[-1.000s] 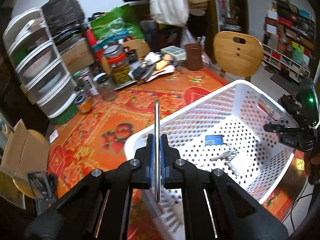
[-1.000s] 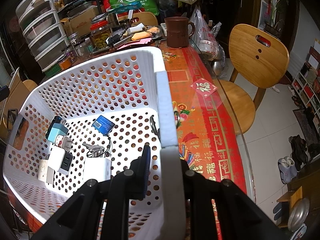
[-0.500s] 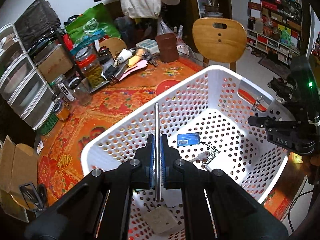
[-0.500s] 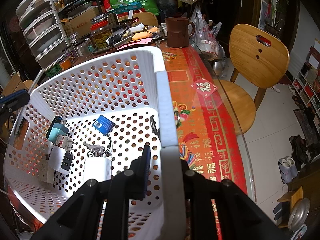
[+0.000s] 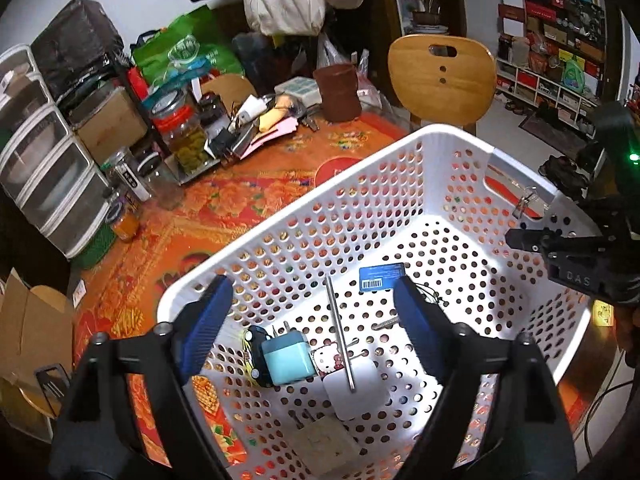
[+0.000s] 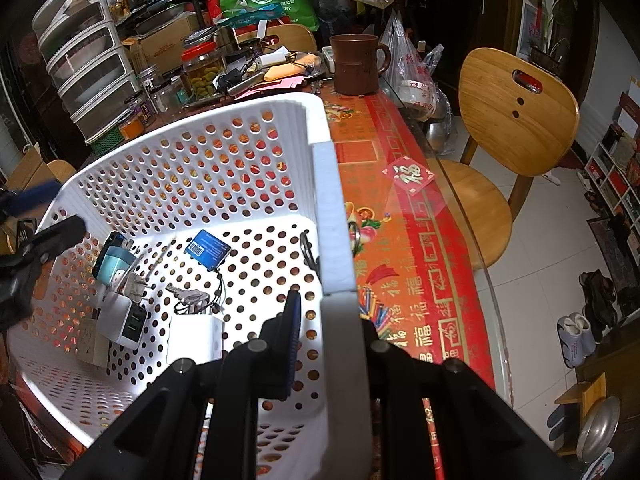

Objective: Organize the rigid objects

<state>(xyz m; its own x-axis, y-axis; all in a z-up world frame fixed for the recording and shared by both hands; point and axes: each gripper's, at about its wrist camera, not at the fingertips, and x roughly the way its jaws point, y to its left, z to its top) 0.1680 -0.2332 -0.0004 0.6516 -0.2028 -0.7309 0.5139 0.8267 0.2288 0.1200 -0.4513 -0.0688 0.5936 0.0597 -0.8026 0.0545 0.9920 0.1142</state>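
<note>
A white perforated basket (image 5: 304, 216) stands on the red patterned table. My left gripper (image 5: 316, 320) is open above it, jaws spread wide. A thin metal bar (image 5: 340, 340) lies free below the jaws, over a white charger (image 5: 360, 396). Also inside are a light-blue plug adapter (image 5: 286, 360), a blue card (image 5: 382, 276), keys (image 6: 190, 296) and white chargers (image 6: 196, 338). My right gripper (image 6: 332, 320) is shut on the basket's right rim (image 6: 330, 216); the left gripper shows blurred at that view's left edge (image 6: 40, 236).
At the table's far side stand a brown mug (image 6: 356, 66), a pickle jar (image 5: 182, 136), small jars and stacked plastic drawers (image 5: 40, 160). A wooden chair (image 6: 516, 120) stands right of the table's glass edge. A cardboard box (image 5: 24, 320) lies at left.
My left gripper moved over the basket, opened, and let go of the thin metal bar, which now lies inside the basket. The right gripper has kept its hold on the rim.
</note>
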